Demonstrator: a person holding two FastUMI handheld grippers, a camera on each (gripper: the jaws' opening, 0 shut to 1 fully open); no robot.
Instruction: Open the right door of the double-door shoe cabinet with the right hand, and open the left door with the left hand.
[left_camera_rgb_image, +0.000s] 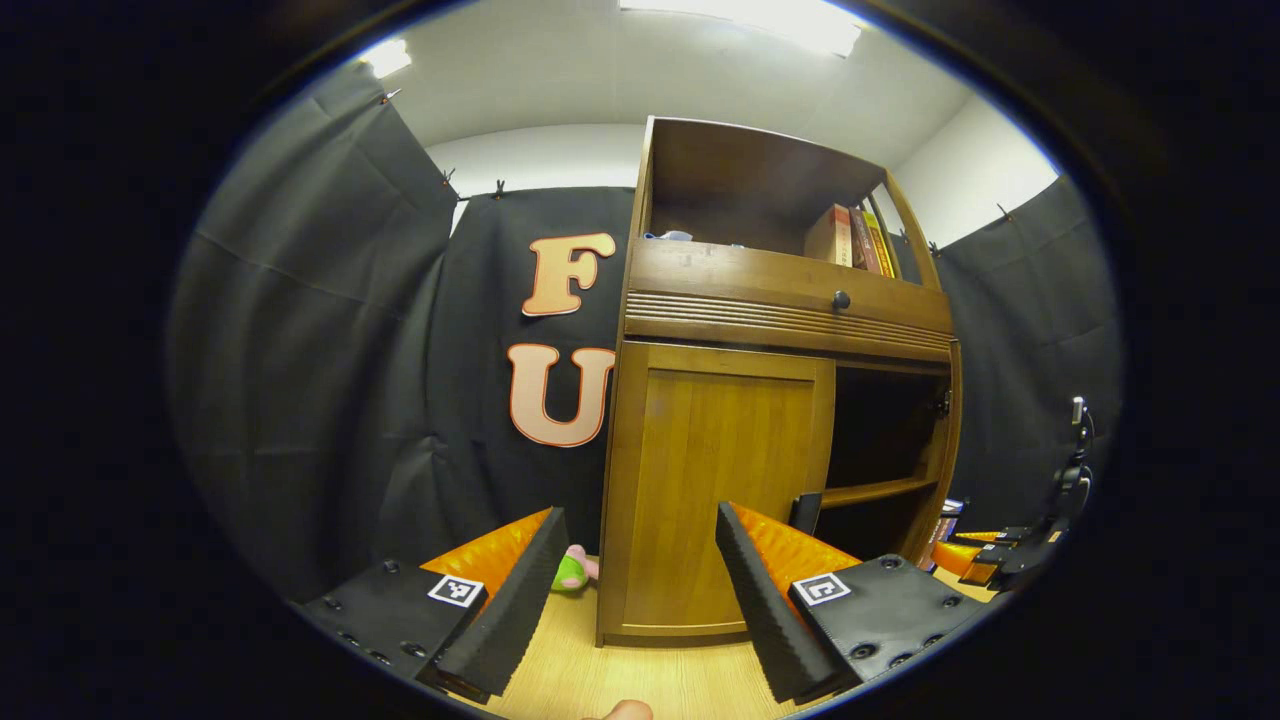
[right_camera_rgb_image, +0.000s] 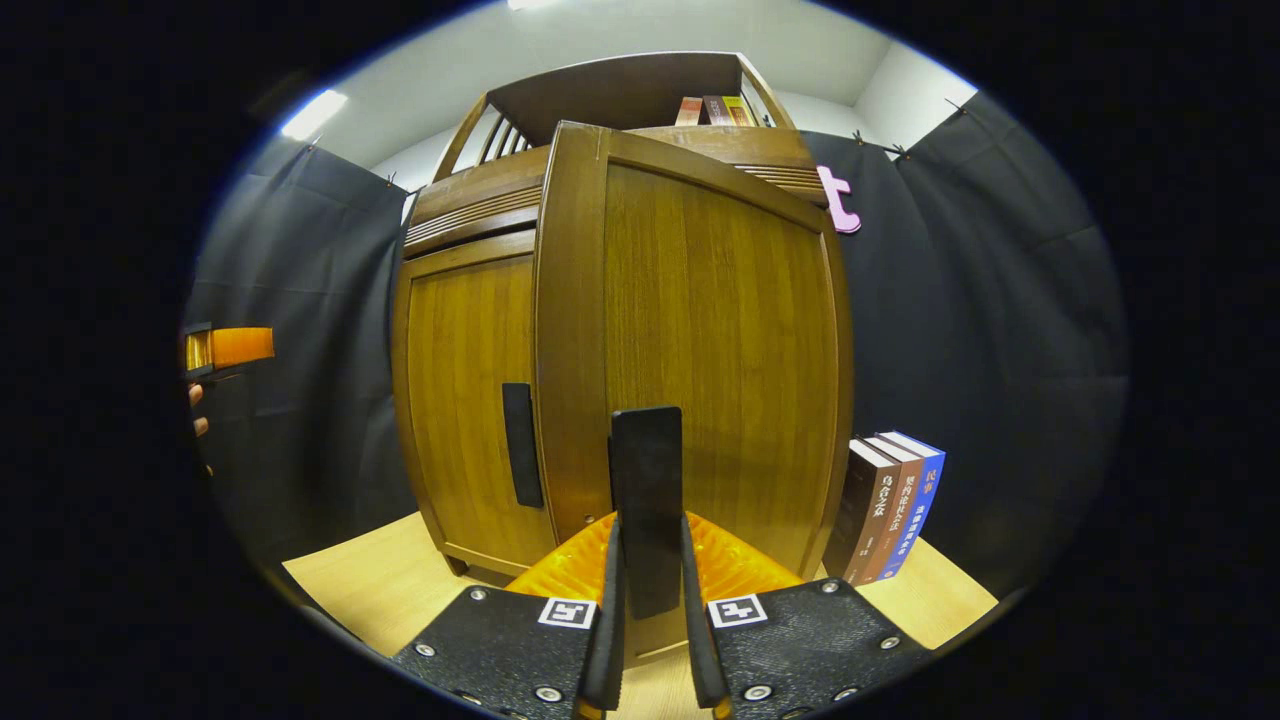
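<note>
The wooden shoe cabinet (left_camera_rgb_image: 780, 300) stands on a light wood floor. Its left door (left_camera_rgb_image: 720, 470) is closed, and that door's dark handle (left_camera_rgb_image: 806, 512) peeks out behind one of my left fingers (left_camera_rgb_image: 770, 590). My left gripper (left_camera_rgb_image: 640, 520) is open in front of this door, a short way off it. The right side of the cabinet shows an open compartment (left_camera_rgb_image: 890, 440) with a shelf. In the right gripper view the right door (right_camera_rgb_image: 720, 330) is swung out towards me, and my right gripper (right_camera_rgb_image: 648, 530) is shut on its dark upright handle (right_camera_rgb_image: 647, 450). The left door (right_camera_rgb_image: 465, 400) and its handle (right_camera_rgb_image: 522, 445) sit beside it.
Several books (right_camera_rgb_image: 895, 505) stand on the floor to the right of the cabinet, more books (left_camera_rgb_image: 850, 238) on its top shelf. Above the doors is a drawer with a knob (left_camera_rgb_image: 841, 299). A small green and pink toy (left_camera_rgb_image: 572, 570) lies left of the cabinet. Black cloth walls surround it.
</note>
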